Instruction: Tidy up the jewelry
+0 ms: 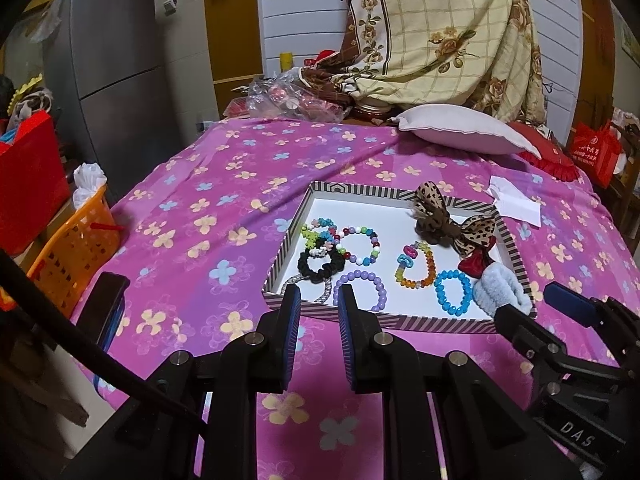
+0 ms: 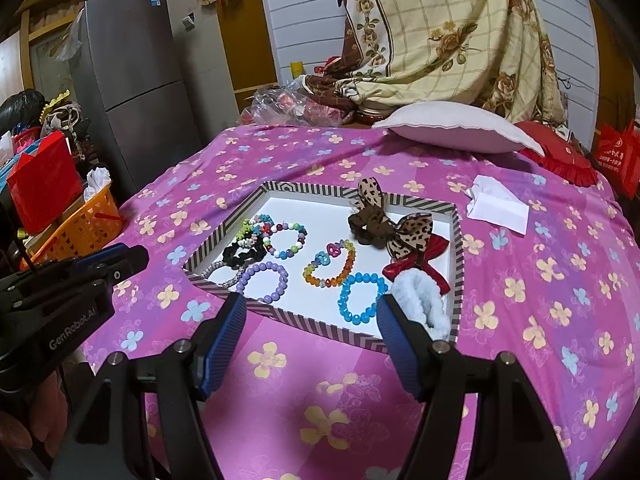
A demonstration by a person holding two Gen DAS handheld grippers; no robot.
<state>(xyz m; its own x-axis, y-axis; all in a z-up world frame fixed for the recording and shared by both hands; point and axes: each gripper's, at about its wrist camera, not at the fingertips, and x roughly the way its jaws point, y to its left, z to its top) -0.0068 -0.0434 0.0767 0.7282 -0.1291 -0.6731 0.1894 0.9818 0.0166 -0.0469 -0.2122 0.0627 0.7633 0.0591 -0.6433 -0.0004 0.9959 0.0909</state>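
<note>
We hold both claws just short of the striped-rim white cardboard tray (image 2: 320, 322) on the pink flowered bedspread (image 1: 192, 216) — left gripper (image 1: 319, 300) narrowly parted, right gripper (image 2: 312, 312) spread wide, both empty. Bead bracelets, including a lilac one (image 2: 262, 282), lie inside the tray.

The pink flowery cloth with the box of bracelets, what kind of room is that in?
Probably a bedroom at home: the pink flowered sheet looks like a bed, with a white pillow and a grey fridge nearby.

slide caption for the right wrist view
Open right tool hovers before a striped tray of bead bracelets and hair bows on a floral bedspread.
</note>
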